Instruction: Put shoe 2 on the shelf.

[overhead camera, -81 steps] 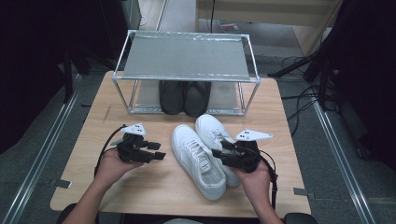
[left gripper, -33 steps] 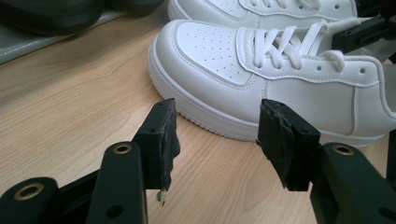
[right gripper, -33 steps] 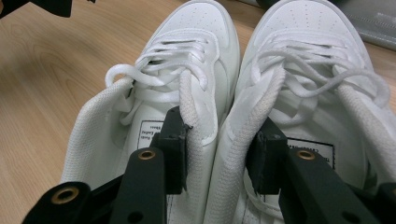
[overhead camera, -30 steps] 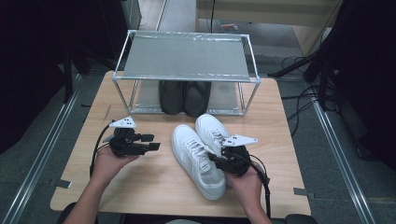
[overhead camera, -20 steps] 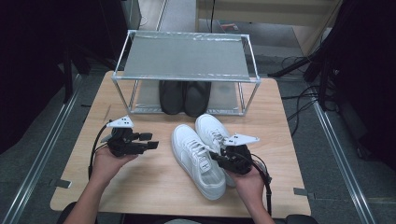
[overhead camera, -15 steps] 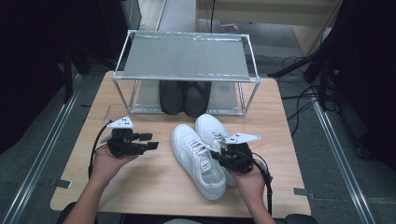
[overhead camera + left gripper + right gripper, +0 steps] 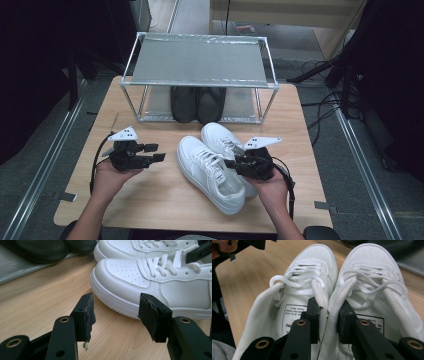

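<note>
Two white sneakers lie side by side on the wooden table [image 7: 150, 200], the left one [image 7: 205, 172] nearer me and the right one [image 7: 220, 137] behind it. My right gripper [image 7: 231, 162] reaches in at their heel openings. In the right gripper view its jaws [image 7: 329, 315] have just been closing and now pinch the two inner collars [image 7: 329, 305] together, one jaw inside each shoe. My left gripper [image 7: 156, 152] stands open a little left of the sneakers. In the left gripper view its jaws [image 7: 117, 307] frame the near sneaker's toe [image 7: 125, 272] without touching it.
A metal-framed shoe rack [image 7: 200, 62] with a grey mesh top stands at the table's far side. A pair of black shoes [image 7: 197, 102] sits on its lower level, just behind the white sneakers. Bare wood lies at the front left.
Since the earliest frame my left gripper has drawn back to the left, away from the sneakers. My right gripper has shifted slightly left at the sneakers' heels; in the last second both hands stay put.
</note>
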